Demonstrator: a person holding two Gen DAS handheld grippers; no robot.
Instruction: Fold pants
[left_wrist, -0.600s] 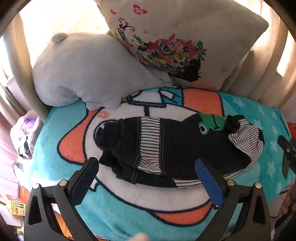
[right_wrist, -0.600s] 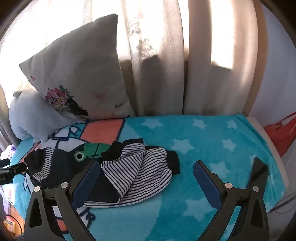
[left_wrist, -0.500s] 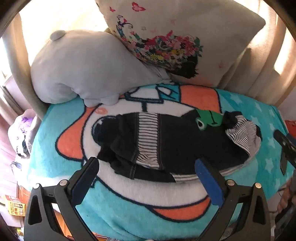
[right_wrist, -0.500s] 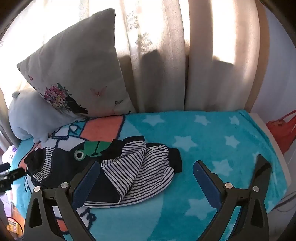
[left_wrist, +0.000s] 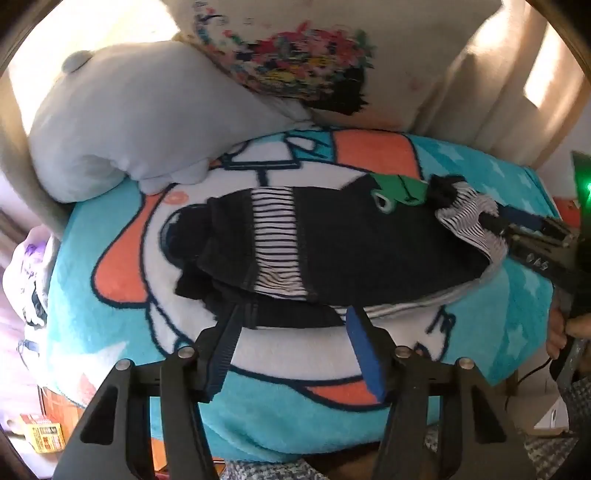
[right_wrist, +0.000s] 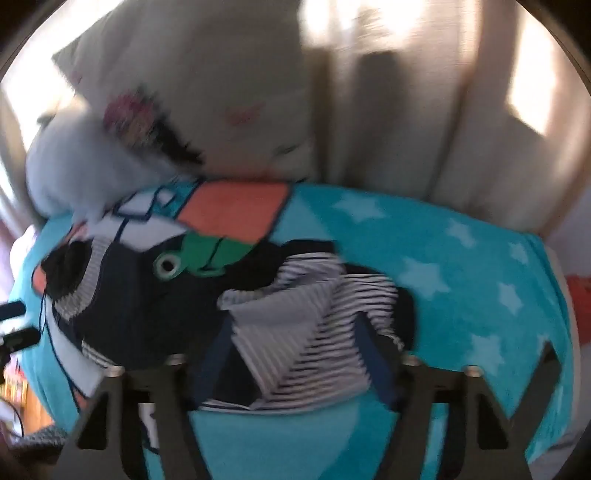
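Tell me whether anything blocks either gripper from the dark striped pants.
Nothing visible does. The left gripper reaches the near hem of the dark striped pants; the right gripper straddles their striped end.

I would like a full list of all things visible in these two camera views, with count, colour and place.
pants: one, dark navy with striped parts and a green frog patch, on the blanket.
blanket: one, turquoise with stars, orange and white print, over the bed.
plush toy: one, grey, back left.
pillow: one, cream with flower print, leaning behind.
curtain: beige, behind.
left gripper: black with blue pads, open at the near hem.
right gripper: open around the striped end.
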